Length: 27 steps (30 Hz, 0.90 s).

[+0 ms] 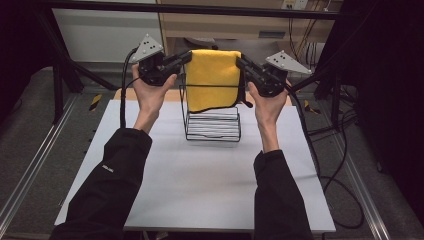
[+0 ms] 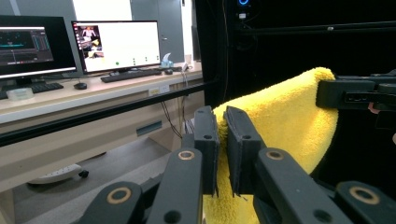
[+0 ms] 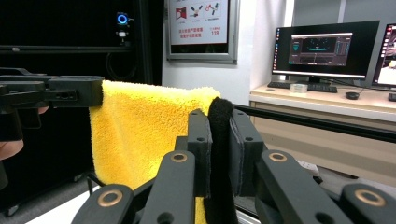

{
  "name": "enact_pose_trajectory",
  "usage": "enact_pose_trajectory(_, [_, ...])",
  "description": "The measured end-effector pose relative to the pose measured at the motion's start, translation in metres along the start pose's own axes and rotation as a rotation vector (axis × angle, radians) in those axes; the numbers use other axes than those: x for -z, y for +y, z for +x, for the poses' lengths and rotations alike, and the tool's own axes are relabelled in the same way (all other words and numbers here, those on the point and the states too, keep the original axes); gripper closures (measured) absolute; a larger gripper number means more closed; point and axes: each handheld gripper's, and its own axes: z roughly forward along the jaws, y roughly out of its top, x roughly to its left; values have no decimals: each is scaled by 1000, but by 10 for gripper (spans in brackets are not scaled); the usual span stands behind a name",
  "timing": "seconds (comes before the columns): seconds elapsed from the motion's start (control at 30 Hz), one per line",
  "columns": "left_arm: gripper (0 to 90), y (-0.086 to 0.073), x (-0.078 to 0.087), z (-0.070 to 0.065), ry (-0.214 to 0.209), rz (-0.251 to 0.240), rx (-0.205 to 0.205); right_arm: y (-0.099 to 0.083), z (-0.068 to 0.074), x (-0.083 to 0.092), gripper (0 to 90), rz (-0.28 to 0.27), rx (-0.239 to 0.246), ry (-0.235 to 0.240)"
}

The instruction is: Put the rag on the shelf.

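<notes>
- Holding a yellow towel [image 1: 212,80] stretched by its 2 upper corners, above a black wire rack [image 1: 212,125] standing on the white tabletop [image 1: 200,185].
- Left gripper [image 1: 187,56]: clamping its fingers [image 2: 208,140] on the towel's left upper corner, yellow cloth [image 2: 285,121] pinched in the narrow slot between the 2 pads in the left gripper view.
- Right gripper [image 1: 240,62]: clamping its fingers [image 3: 245,149] on the right upper corner, where a black edging [image 3: 218,140] of the towel [image 3: 140,135] is squeezed between the pads in the right gripper view.
- Hanging down as a flat sheet between the 2 grippers, top edge near level, lower edge reaching over the rack's upper part and covering its top wires in the high view.
- Showing white slats or plates stacked within the rack's lower half, below the towel's hem.
- Gripping each tool from below: left hand [image 1: 150,92] and right hand [image 1: 267,102], black sleeves coming in from the bottom edge.
- Trailing black cables from both grippers, down past the tabletop's sides.
</notes>
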Motion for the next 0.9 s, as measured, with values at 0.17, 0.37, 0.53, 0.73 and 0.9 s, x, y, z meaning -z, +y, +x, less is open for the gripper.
enact_pose_trajectory(0.17, [833,1,4,-3,-8,-1,-2,1,3,5,807,-2,6,5])
enact_pose_trajectory(0.37, [833,-2,11,-6,-22,12,-7,0,6,10,805,8,15,13])
enact_pose_trajectory(0.53, [832,-5,18,-12,-30,29,2,-2,10,16,803,25,22,31])
enact_pose_trajectory(0.73, [831,-10,24,-19,-53,52,0,-7,13,25,801,56,21,44])
enact_pose_trajectory(0.9, [830,-16,29,-23,-63,74,-4,-12,15,31,798,84,29,66])
